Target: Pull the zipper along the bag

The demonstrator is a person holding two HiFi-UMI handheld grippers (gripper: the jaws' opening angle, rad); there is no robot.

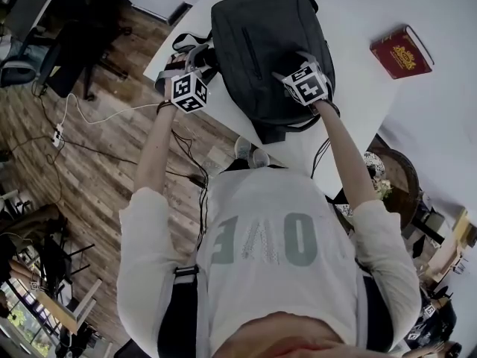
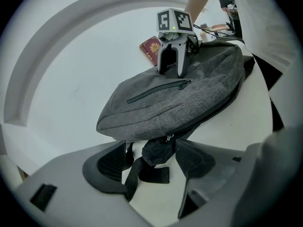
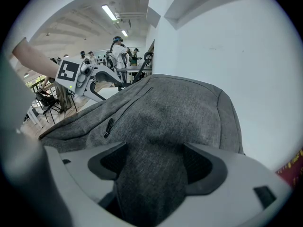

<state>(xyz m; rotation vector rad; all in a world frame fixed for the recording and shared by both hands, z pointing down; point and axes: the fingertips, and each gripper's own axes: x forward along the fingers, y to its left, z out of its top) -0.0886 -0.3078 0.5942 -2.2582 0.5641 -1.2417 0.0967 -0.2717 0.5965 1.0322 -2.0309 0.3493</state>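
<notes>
Left gripper view: zipper pull (image 2: pixel 168 138) sits between the wide jaws of the left gripper (image 2: pixel 152 151). The right gripper (image 3: pixel 155 151) pinches the bag (image 3: pixel 184 108).

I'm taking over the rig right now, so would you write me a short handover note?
Left gripper: open, jaws straddling the black tab by the zipper pull at the edge of the bag.
Right gripper: shut on a fold of bag fabric, steadying it on the white table.
Done: bag braced.
Left: close on the pull and draw it along the zipper.
</notes>
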